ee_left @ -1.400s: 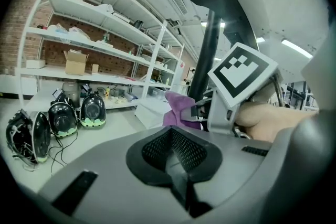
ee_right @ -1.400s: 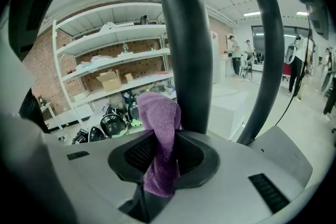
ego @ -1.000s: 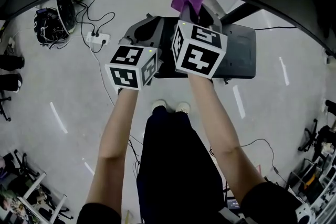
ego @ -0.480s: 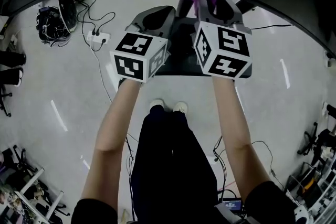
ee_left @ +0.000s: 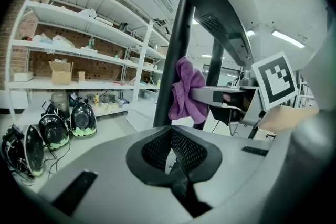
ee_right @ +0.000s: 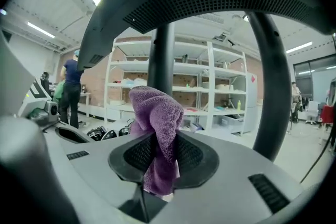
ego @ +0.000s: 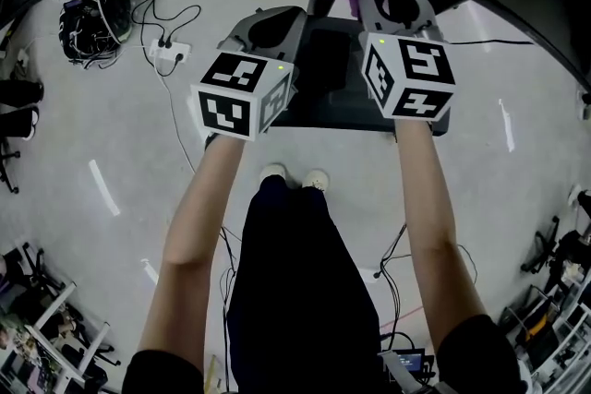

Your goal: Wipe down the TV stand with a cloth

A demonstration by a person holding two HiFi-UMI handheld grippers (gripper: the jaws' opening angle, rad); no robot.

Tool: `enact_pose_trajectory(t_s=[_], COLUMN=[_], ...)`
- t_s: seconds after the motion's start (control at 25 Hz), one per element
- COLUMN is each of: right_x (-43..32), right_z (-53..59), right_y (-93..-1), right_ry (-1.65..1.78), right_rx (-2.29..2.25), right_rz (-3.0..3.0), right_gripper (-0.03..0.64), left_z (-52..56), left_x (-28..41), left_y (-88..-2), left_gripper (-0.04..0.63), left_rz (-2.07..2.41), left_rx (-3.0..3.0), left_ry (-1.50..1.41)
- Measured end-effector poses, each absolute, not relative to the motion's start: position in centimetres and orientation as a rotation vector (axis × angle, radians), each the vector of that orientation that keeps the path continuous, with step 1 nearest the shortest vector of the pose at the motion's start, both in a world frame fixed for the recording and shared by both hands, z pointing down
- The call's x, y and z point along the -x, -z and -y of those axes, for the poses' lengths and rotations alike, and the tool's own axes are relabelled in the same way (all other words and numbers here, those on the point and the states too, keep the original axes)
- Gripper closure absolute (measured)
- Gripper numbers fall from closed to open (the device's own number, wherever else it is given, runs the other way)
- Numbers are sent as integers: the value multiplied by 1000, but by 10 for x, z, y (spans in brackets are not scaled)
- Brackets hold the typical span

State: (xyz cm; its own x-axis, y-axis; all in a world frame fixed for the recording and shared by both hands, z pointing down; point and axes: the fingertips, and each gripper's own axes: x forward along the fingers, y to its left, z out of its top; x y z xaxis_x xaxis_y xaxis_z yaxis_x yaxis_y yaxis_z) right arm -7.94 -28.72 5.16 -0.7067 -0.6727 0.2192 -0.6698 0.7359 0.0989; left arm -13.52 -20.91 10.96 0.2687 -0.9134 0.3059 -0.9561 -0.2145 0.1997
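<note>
We see a purple cloth (ee_right: 156,128) bunched up and pinched in the right gripper (ee_right: 157,162). Its jaws are closed on the lower folds, and the rest of the cloth stands up above them. The cloth is held up in the air at the far side of the TV stand (ego: 325,106). The stand is a black flat base on the pale floor (ego: 120,152) with a dark upright pole (ee_left: 176,55). In the left gripper view the cloth hangs just to the right of that pole, and we cannot tell whether the two touch.

The left gripper (ee_left: 170,136) is held beside the right one, over the left part of the base. Its jaws are pressed together with nothing between them.

Both forearms reach forward from the person, whose light shoes (ego: 291,178) stand just short of the base. To the left on the floor lie a white power strip (ego: 173,58) and cables. White shelving (ee_left: 79,23) stands further back, and another person (ee_right: 71,89) stands in front of it.
</note>
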Motion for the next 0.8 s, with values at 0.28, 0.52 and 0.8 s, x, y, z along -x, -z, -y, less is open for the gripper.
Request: enact_pose_trajectory(t_s=[0.28,0.52,0.8], right_x=[74,72,70], right_z=[303,312,320], right_y=[-89,-126,-169], right_ry=[-46,-109,-198], right_rx=[-969,-938,-883], right_rz=[2685,2642,2591], right_gripper=[515,515,515], left_z=[218,217,213], left_x=[135,137,138], left_y=[-136,-158,-187], left_gripper=[589,589,589], left_rz=[1700,1695,1684], left_rx=[-2166,-2144,-2108], left_ry=[-205,-221,-239])
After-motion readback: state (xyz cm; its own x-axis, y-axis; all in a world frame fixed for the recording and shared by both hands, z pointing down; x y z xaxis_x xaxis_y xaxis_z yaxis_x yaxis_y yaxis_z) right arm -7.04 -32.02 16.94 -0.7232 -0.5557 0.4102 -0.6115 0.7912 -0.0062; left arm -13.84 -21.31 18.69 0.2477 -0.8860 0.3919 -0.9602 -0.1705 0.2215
